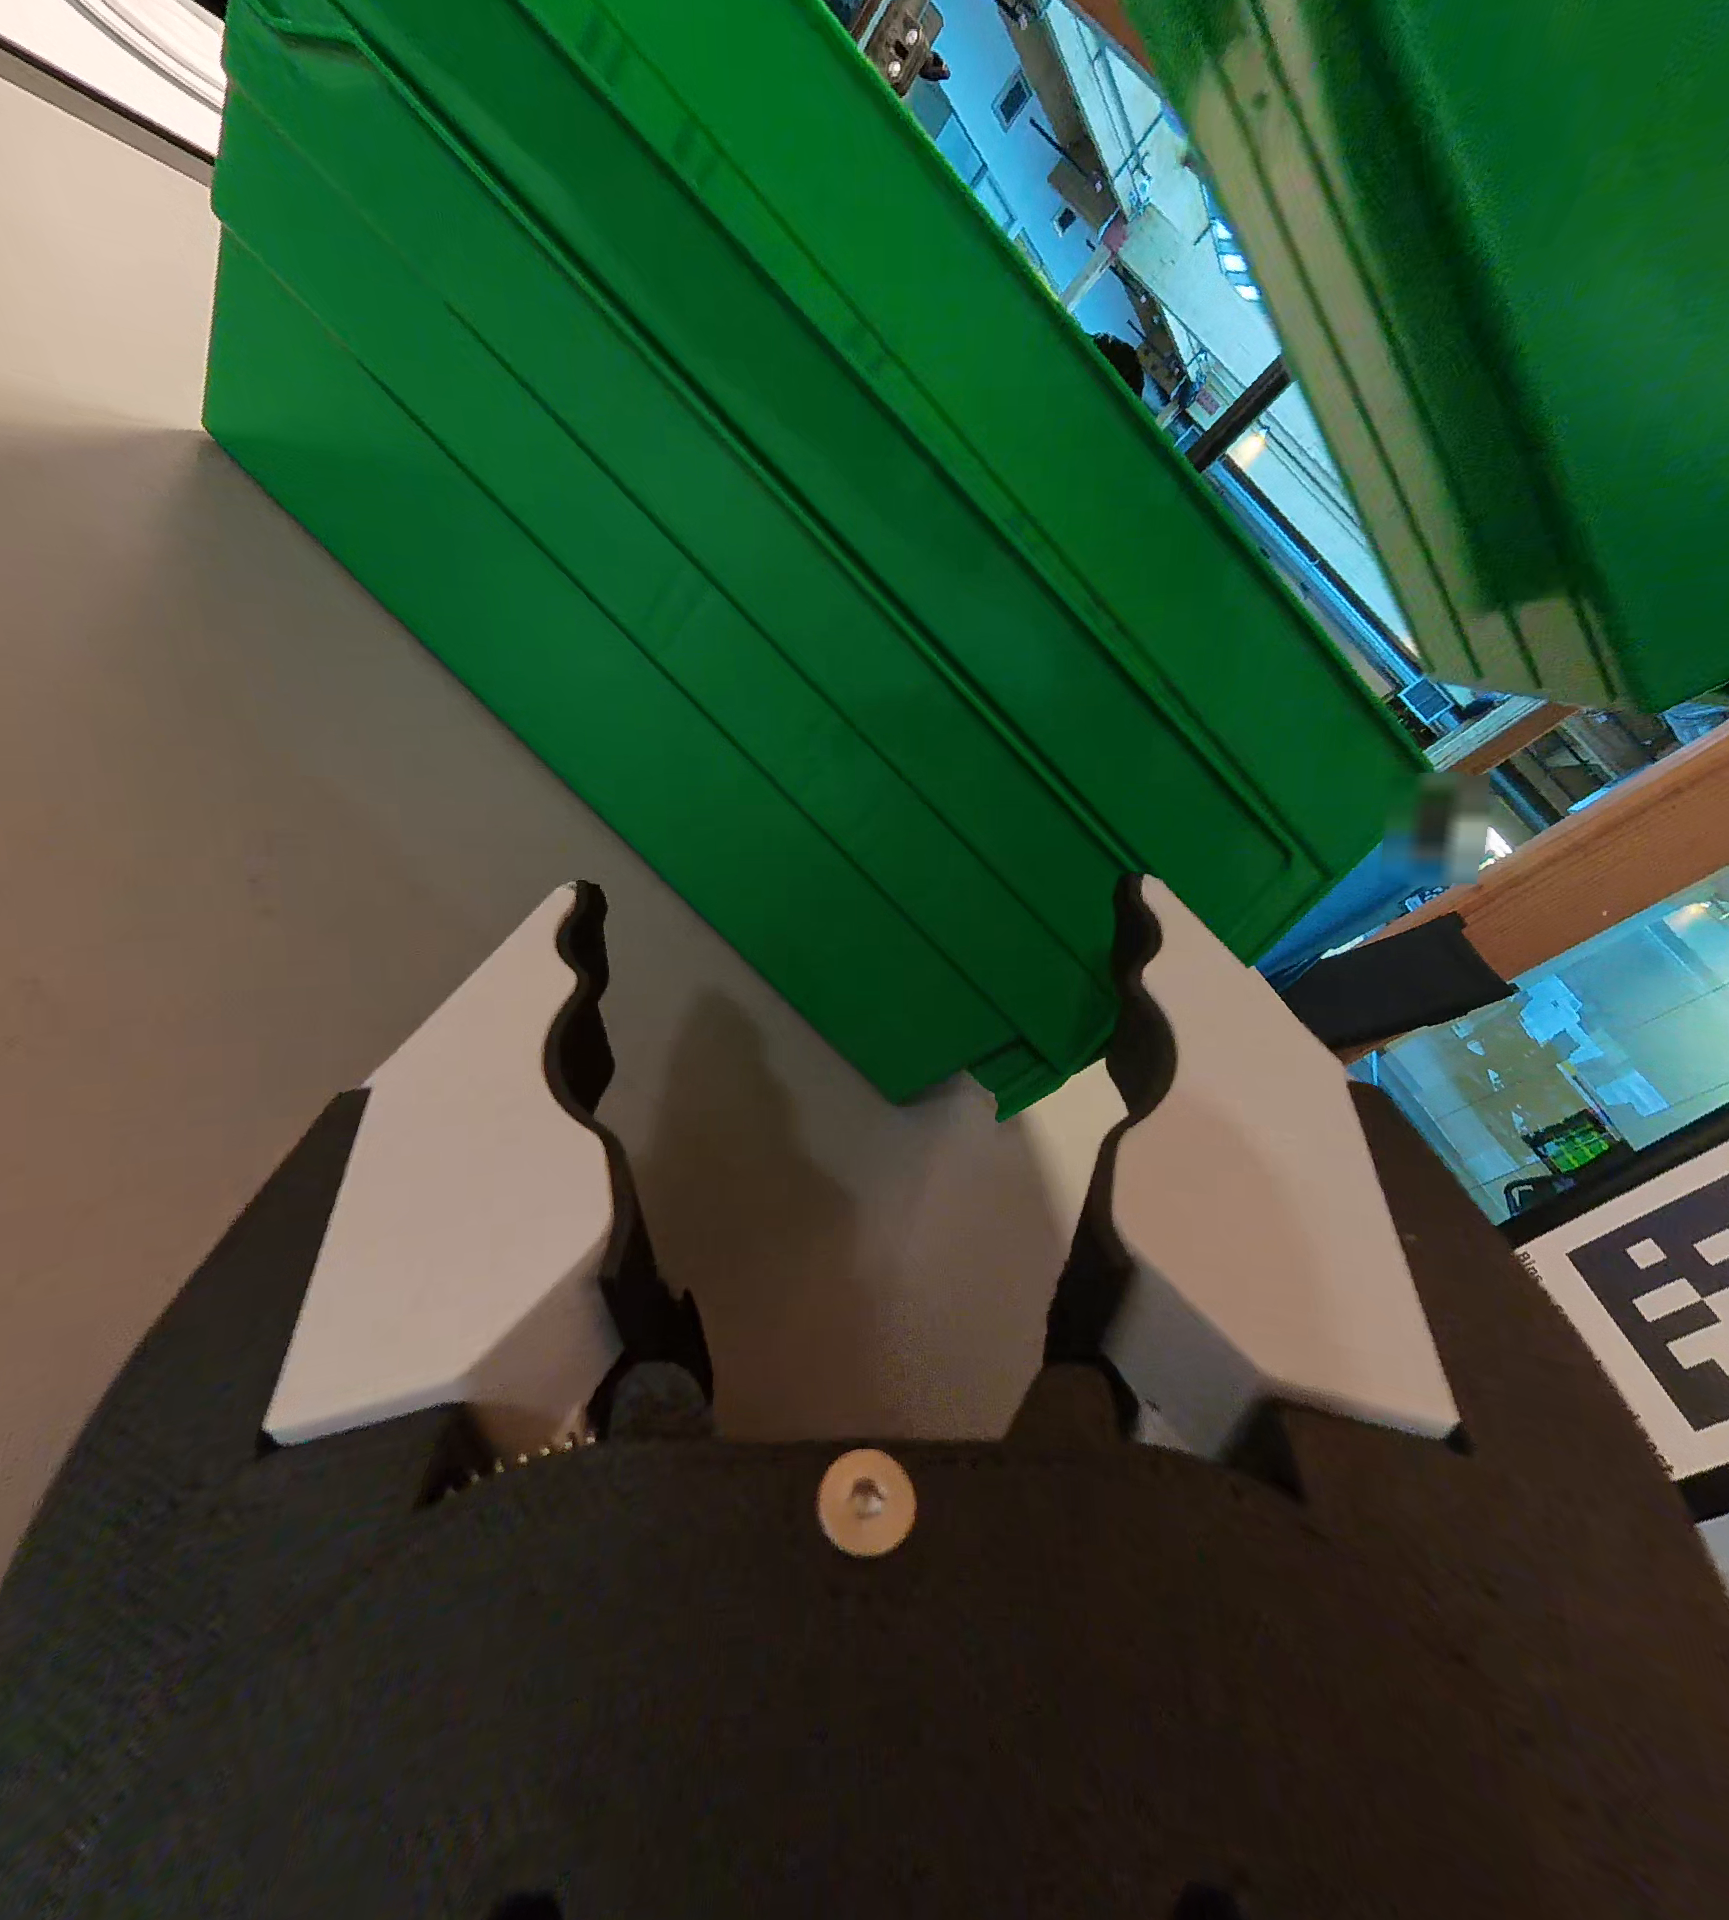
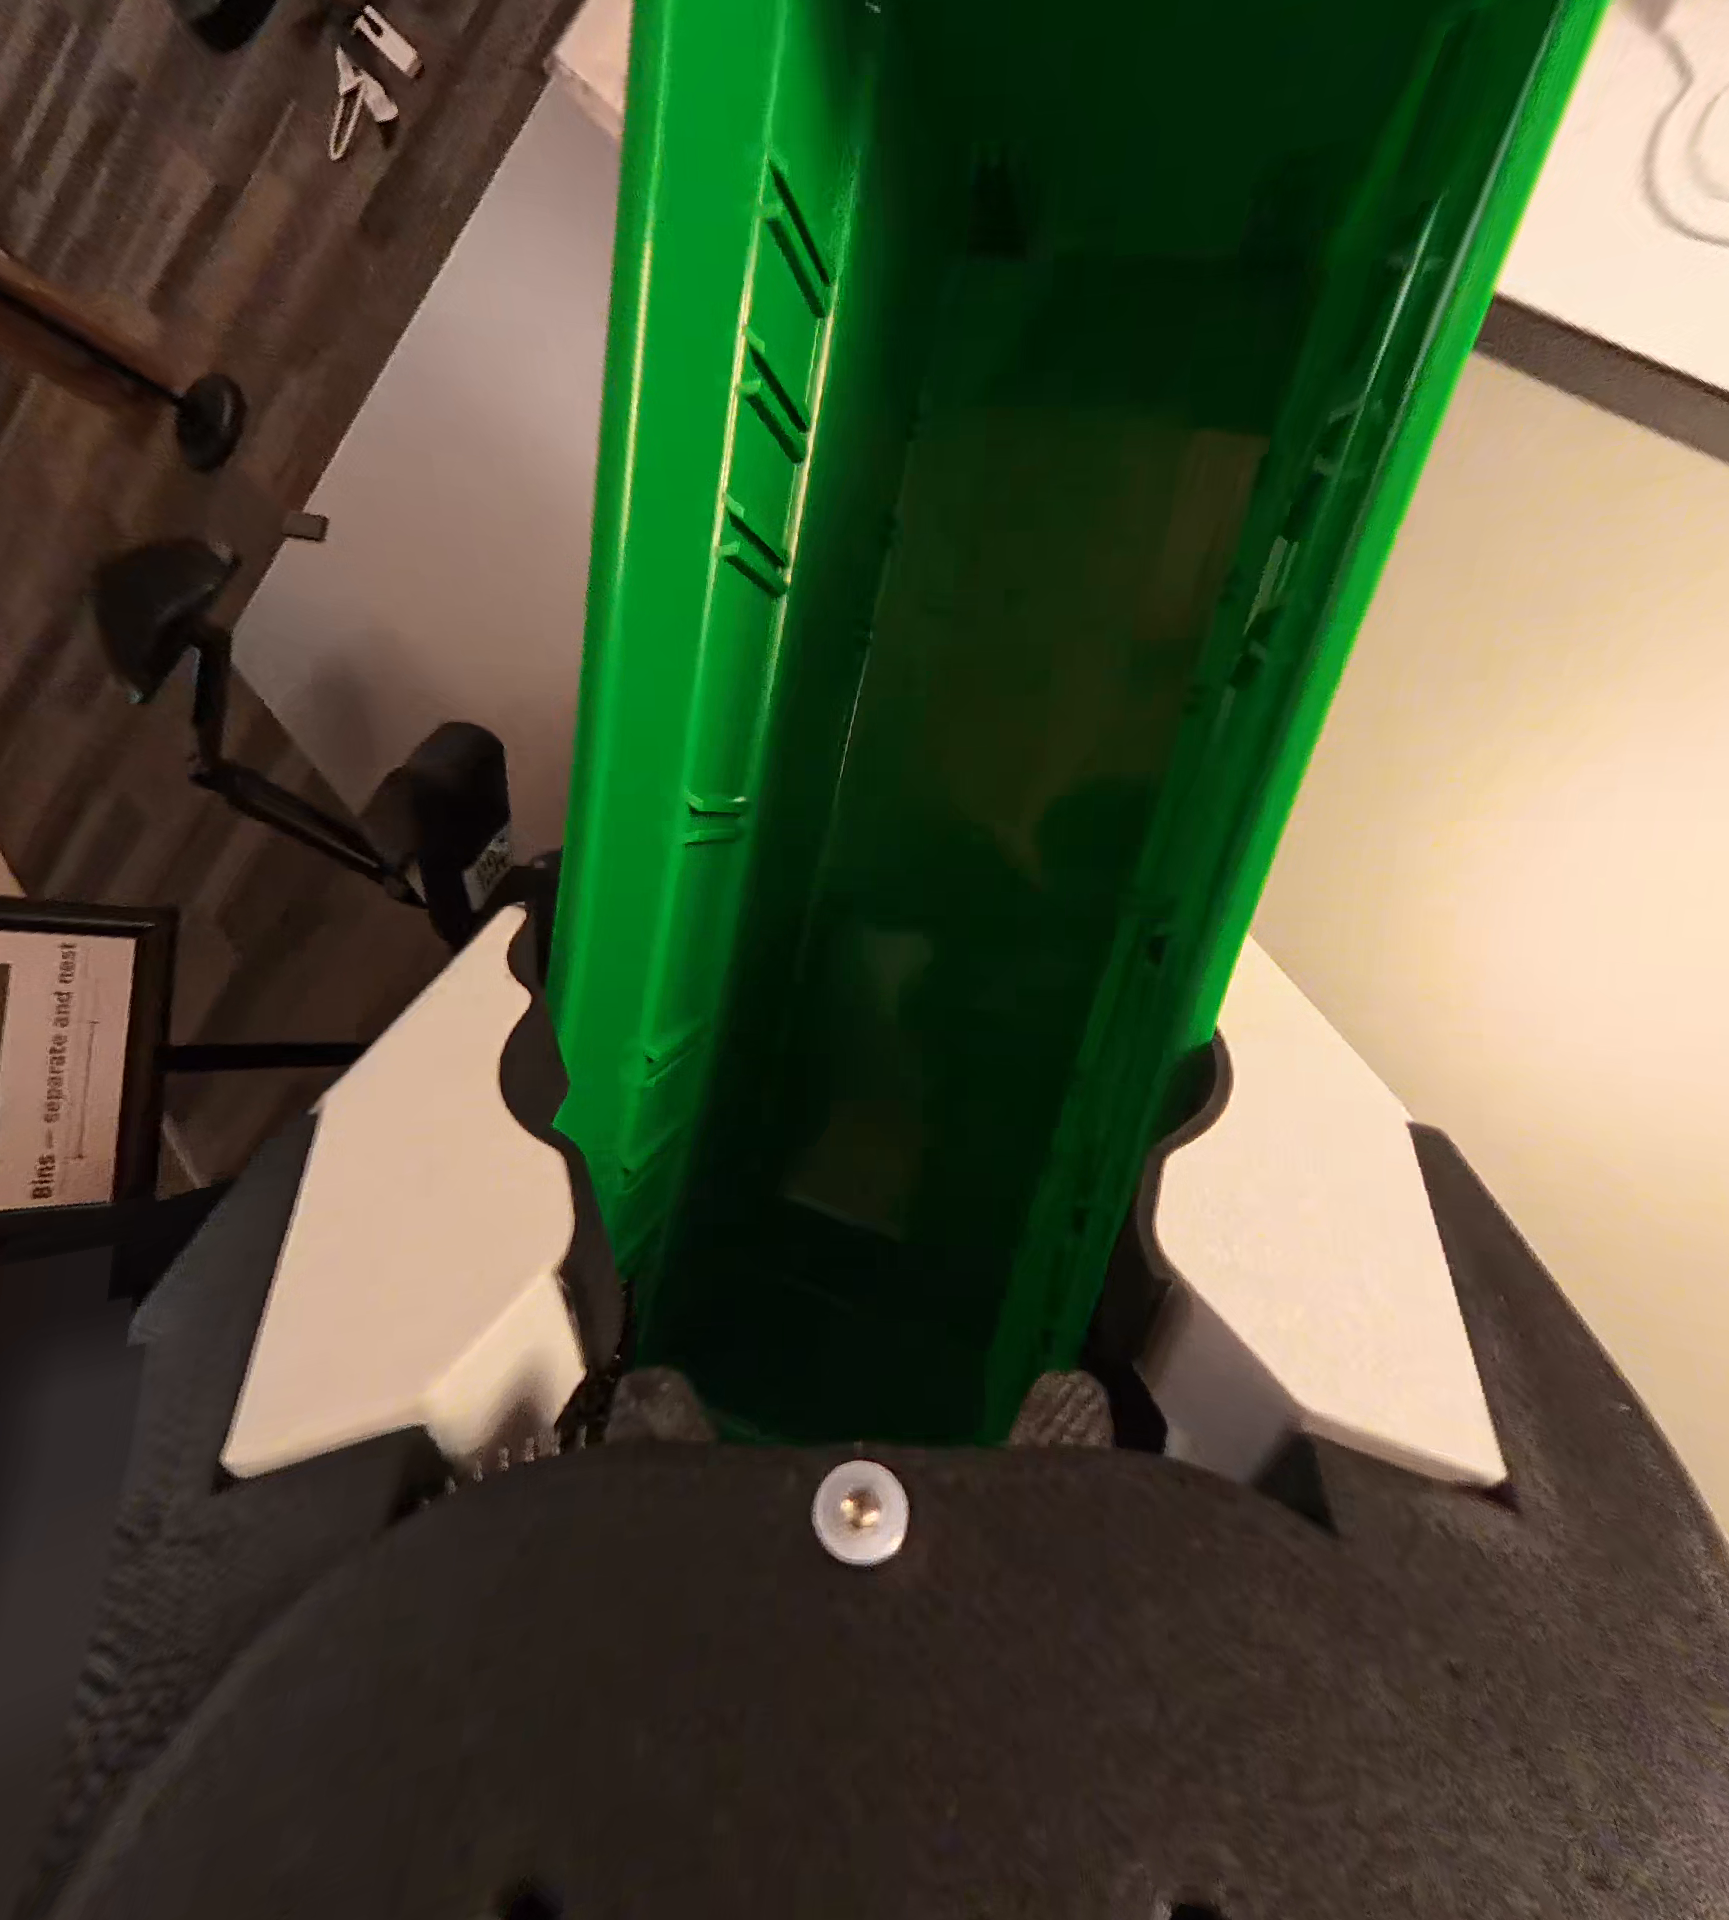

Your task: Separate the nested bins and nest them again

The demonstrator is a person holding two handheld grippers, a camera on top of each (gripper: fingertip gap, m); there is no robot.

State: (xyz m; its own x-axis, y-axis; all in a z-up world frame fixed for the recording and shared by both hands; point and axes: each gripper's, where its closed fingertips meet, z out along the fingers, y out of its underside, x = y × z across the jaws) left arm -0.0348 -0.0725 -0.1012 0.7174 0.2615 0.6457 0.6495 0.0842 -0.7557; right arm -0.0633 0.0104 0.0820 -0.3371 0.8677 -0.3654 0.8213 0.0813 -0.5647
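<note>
Left wrist view: spread left claw (image 1: 860,997) at the corner of the green bin stack (image 1: 631,520) on the desk (image 1: 112,727); the right pad seems to touch it.
Another bin hangs at 1 o'clock.

Right wrist view: right claw (image 2: 865,1039) pinches a lifted green bin (image 2: 995,623), running toward 12 o'clock. Steady the stack; lower the bin level.

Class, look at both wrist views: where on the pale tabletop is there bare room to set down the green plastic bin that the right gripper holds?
Bare pale tabletop lies left of the nested green bin stack, and right of the held green plastic bin toward the table's dark edge. Crowded: the stack's near corner at the left gripper.
</note>
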